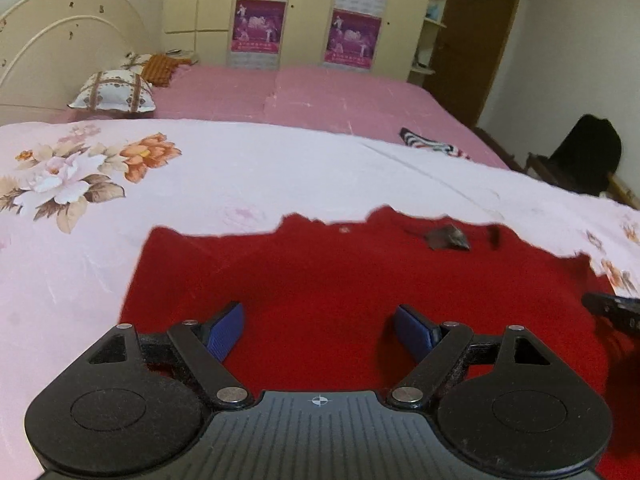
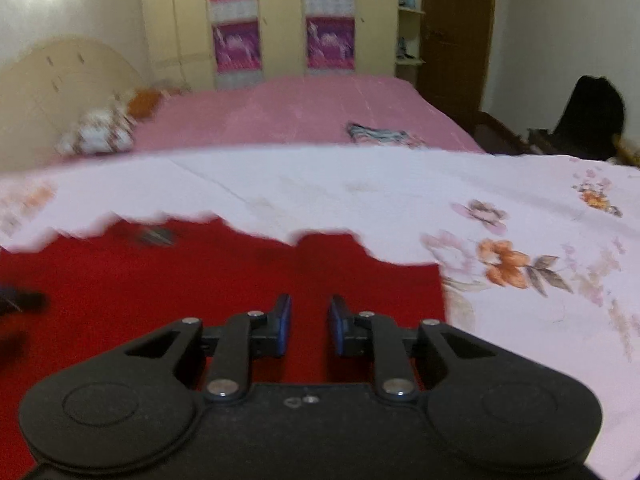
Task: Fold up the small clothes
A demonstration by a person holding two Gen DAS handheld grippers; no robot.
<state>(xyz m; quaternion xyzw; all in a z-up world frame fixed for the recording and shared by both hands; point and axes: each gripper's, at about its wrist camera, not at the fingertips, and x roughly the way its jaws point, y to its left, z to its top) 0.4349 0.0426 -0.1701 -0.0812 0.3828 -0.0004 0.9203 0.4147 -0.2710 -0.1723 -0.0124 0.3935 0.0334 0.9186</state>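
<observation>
A red garment (image 1: 340,280) lies flat on a pale floral sheet (image 1: 240,176) over the bed. A small grey tag (image 1: 447,238) sits near its far edge. My left gripper (image 1: 319,316) hovers just above the red garment, jaws wide open and empty. In the right wrist view the same red garment (image 2: 200,280) fills the lower left, its right edge near the floral sheet (image 2: 400,196). My right gripper (image 2: 309,308) is over the garment's right part, jaws narrowly apart with nothing between them. The right gripper's tip (image 1: 612,310) also shows in the left wrist view.
A pink mattress cover (image 1: 320,96) stretches behind the sheet, with a striped cloth (image 1: 434,145) on it and pillows (image 1: 114,92) by the headboard. Wardrobes with purple posters (image 1: 258,28) stand at the back. A dark chair (image 1: 586,160) stands at the right.
</observation>
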